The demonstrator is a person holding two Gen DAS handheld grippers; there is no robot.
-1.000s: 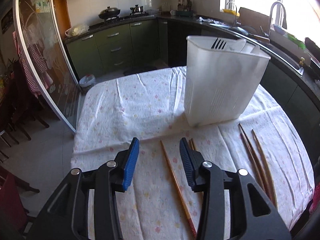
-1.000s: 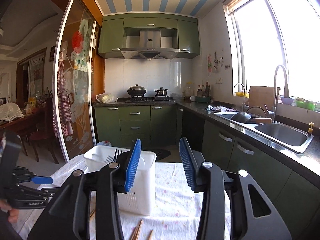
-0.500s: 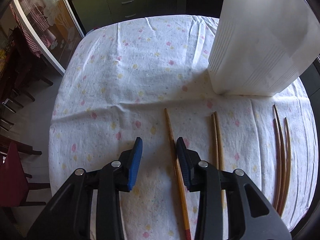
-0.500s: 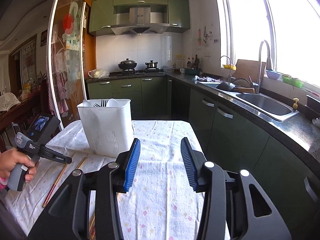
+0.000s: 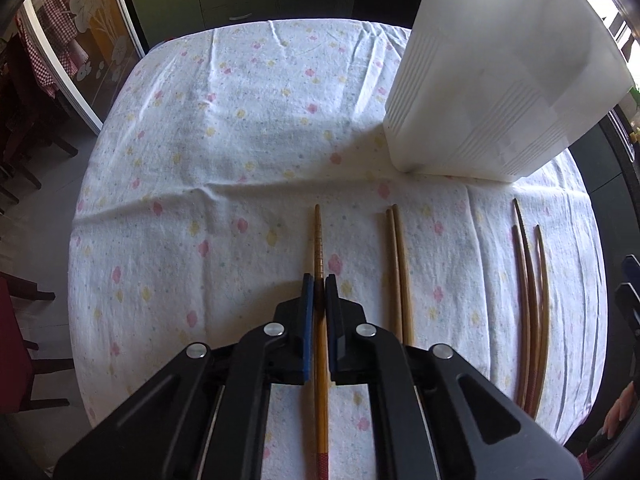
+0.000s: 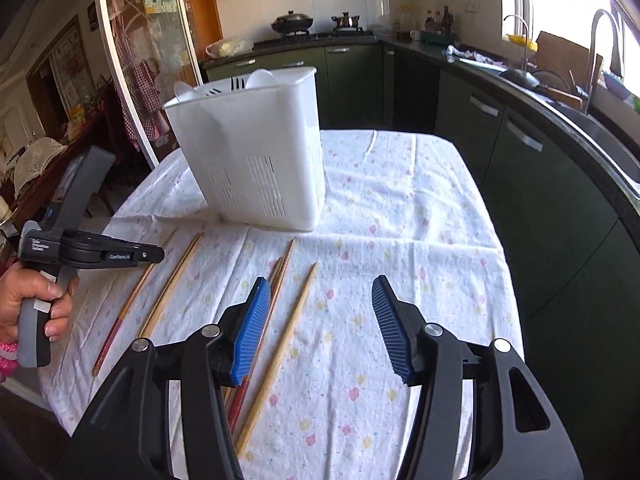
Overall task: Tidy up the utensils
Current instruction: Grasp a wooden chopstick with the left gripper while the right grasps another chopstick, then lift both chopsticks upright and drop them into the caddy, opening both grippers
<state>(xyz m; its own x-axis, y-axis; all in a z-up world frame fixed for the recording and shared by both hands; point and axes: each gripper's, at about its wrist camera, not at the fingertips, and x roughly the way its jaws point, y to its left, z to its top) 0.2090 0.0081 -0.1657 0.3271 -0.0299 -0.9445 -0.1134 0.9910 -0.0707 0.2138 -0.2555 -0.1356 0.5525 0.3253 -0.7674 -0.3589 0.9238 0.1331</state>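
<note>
Several wooden chopsticks lie on a floral tablecloth (image 5: 224, 152) in front of a white utensil holder (image 5: 496, 92). My left gripper (image 5: 319, 288) is shut on the leftmost chopstick (image 5: 318, 236), which has a red end and still rests on the cloth. A pair (image 5: 398, 264) lies to its right, and three darker chopsticks (image 5: 530, 300) lie further right. In the right wrist view the left gripper (image 6: 154, 254) shows on the left over that chopstick (image 6: 124, 312). My right gripper (image 6: 320, 300) is open and empty above the cloth, beside a light chopstick (image 6: 288, 328). The holder (image 6: 256, 152) contains forks and spoons.
The table's near edge and a red chair (image 5: 10, 360) are at the left. A dark green kitchen counter with a sink (image 6: 580, 120) runs along the right. A glass sliding door (image 6: 132, 60) stands behind the table.
My left gripper moved down onto the leftmost chopstick and shut on it. My right gripper lowered and tilted toward the table, staying open.
</note>
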